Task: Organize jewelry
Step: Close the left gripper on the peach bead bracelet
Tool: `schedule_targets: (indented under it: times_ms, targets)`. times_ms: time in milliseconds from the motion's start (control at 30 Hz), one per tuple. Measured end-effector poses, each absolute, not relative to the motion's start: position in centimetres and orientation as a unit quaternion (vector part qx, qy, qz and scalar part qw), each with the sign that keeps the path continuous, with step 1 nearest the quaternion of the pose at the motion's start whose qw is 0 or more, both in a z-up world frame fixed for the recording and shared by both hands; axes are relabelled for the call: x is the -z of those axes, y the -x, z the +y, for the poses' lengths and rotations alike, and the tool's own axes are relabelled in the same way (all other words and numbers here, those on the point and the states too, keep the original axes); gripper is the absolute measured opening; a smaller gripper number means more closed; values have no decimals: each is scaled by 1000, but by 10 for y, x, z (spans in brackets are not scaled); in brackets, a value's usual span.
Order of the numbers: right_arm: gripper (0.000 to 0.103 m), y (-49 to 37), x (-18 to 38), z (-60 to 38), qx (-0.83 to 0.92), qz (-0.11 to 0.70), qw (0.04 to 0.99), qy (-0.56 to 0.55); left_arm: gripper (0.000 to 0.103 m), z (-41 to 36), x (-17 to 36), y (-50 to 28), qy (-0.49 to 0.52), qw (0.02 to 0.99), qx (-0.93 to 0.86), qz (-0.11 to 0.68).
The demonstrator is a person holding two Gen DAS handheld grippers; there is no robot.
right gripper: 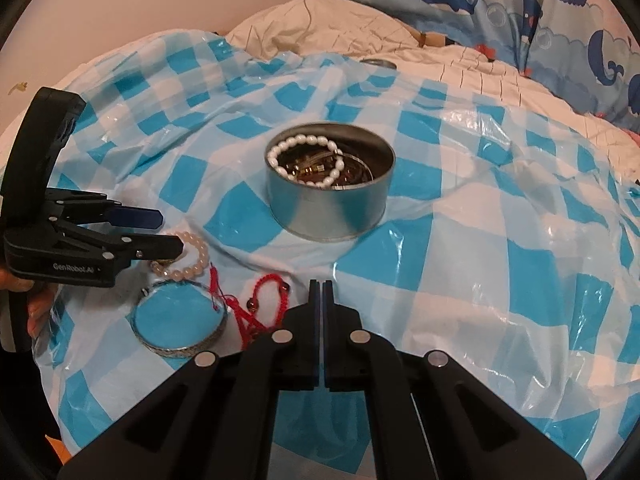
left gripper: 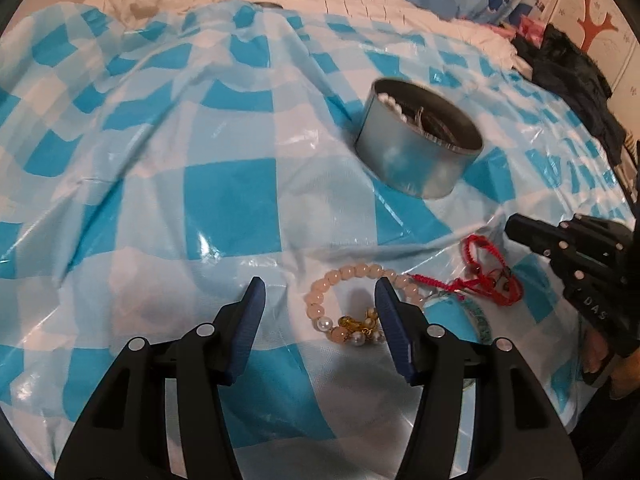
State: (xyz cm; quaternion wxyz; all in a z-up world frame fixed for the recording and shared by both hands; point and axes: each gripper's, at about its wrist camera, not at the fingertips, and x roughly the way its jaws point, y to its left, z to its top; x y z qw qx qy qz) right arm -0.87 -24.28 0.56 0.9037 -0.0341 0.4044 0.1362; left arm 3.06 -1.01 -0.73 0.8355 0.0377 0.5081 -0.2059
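- Looking at the jewelry first, I see a round metal tin (right gripper: 330, 192) sitting on the bed with a white pearl bracelet (right gripper: 306, 160) and some other shiny bits already inside — so I think part of the job is done.
- Four things are not in the tin yet: a pink bead bracelet (left gripper: 352, 276), some gold and pearl earrings (left gripper: 362, 326) lying inside its ring, a red string bracelet (left gripper: 486, 276) and a silver bangle (right gripper: 180, 322).
- They lie close together on the cloth, a bit apart from the tin, on the side nearer to me.
- My left gripper (left gripper: 320, 320) has its two blue fingers apart and holds nothing; it hangs just over the pink beads, one finger in front of part of the ring.
- My right gripper (right gripper: 322, 292) has its fingers pressed together with nothing between them — it sits just beside the red string, not touching it as far as I can tell.
- I think the next job is to pick up the pink beads and drop them in the tin, then the other three.
- Under it all is a shiny blue and white checked plastic sheet (right gripper: 460, 248), wrinkly and soft, so things could slide.
- Past that are a white quilt (right gripper: 340, 28), a whale pillow (right gripper: 500, 4) and a pile of dark clothes (left gripper: 572, 80).
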Motion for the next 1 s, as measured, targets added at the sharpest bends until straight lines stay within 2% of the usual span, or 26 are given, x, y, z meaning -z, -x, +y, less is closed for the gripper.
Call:
schedule_targets:
  times_ms: [233,533,567,600,633,667,767,867,900,1000]
  targets:
    - [2,11,-7,-246,-174,403,899,-7,57,-11,12,-31,-38,834,203,511]
    - [2,7,7,-229,-182,425,887,17,57,-17,12,-27,-47,836,212,503]
    - [5,7,7,-231,-182,424,887,13,57,-18,12,-28,-48,836,212,503]
    - [31,7,6,-232,-181,423,888,7,56,-18,12,-28,-48,836,212,504]
    - [50,8,4,-235,-181,418,890,-6,56,-18,13,-29,-45,835,212,505]
    - [60,10,1,-236,-185,407,894,-16,57,-17,12,-30,-39,835,212,506]
    - [58,11,-1,-232,-192,403,895,-8,57,-17,13,-30,-36,835,214,506]
    - [36,7,7,-227,-186,421,888,2,54,-17,13,-30,-36,836,216,503]
    - [21,6,8,-226,-185,423,887,6,49,-18,13,-30,-36,838,217,499]
    - [8,8,8,-222,-190,422,886,18,20,-19,10,-29,-50,842,216,492]
